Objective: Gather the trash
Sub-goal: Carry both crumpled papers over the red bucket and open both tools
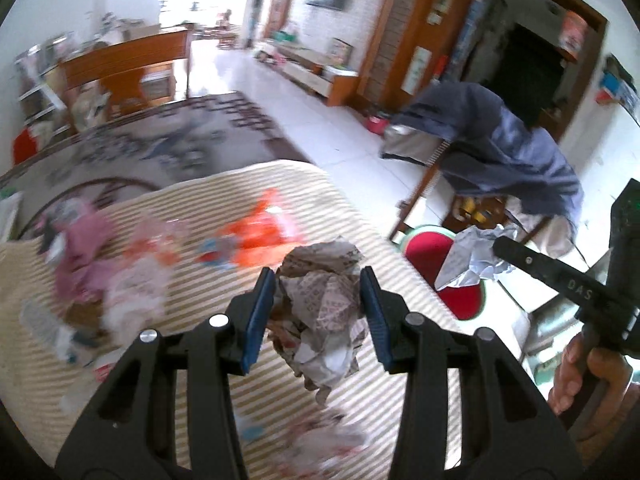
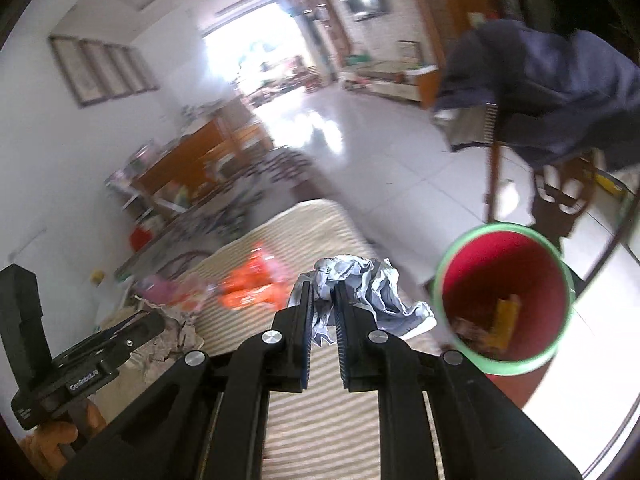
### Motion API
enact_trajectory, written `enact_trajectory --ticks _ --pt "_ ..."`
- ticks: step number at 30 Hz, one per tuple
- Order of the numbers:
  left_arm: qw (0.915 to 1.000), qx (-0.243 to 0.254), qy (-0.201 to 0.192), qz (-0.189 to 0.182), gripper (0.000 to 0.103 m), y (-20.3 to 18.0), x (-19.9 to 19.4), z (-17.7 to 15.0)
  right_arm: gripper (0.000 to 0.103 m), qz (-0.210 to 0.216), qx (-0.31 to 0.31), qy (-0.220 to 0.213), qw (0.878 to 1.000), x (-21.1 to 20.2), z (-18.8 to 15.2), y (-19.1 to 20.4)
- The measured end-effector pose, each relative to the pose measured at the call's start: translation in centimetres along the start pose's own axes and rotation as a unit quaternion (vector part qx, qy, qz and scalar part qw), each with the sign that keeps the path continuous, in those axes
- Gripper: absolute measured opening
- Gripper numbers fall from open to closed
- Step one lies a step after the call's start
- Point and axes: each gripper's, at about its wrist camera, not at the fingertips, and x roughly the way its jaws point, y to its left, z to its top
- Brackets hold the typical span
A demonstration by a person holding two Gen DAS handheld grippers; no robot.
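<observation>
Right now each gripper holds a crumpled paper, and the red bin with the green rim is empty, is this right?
Not quite: the bin is not empty. The right wrist view shows a yellow piece and other scraps at its bottom. The rest holds: the left gripper holds a printed paper wad, and the right gripper holds a pale paper wad.

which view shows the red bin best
The right wrist view: the red bin faces the camera with its whole green rim and some trash inside visible. In the left wrist view the bin is partly hidden behind the white paper held by the right tool.
</observation>
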Motion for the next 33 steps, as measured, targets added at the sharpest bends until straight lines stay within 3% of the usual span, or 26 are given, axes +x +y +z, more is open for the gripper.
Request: enact_trajectory --ticks 10,17,19,20,22,24,33 --pt "0.9928 0.085 0.033 -0.077 0.042 -9.3 6.7 2.4 0.012 -0.058 0.068 -0.008 0.996 -1.3 1.5 -9.0" --pt "0.9866 0.115 0.053 -0.103 0.043 -13.9 11.1 4.0 0.012 -0.077 0.093 -0.003 0.993 -0.4 3.1 -13.0" --pt "0.9849 0.116 0.062 -0.113 0.053 -14.7 11.9 4.4 0.013 -0.081 0.096 -0.002 0.992 -0.2 3.5 -13.7" --pt "0.9843 0.114 0.063 -0.119 0.069 -15.0 12.1 4.7 0.013 -0.085 0.098 -0.004 0.992 -0.1 3.7 -14.1" --pt "0.9848 0.111 0.05 -0.124 0.078 -15.5 12.3 5.1 0.03 -0.089 0.104 -0.011 0.991 0.0 4.0 -14.7" --pt "0.9844 0.111 0.048 -0.128 0.078 -15.7 12.5 5.3 0.045 -0.095 0.108 -0.021 0.989 -0.1 4.3 -15.1" --pt "0.9898 0.084 0.047 -0.105 0.078 -12.6 11.3 4.9 0.051 -0.092 0.109 -0.02 0.99 0.3 4.6 -14.5"
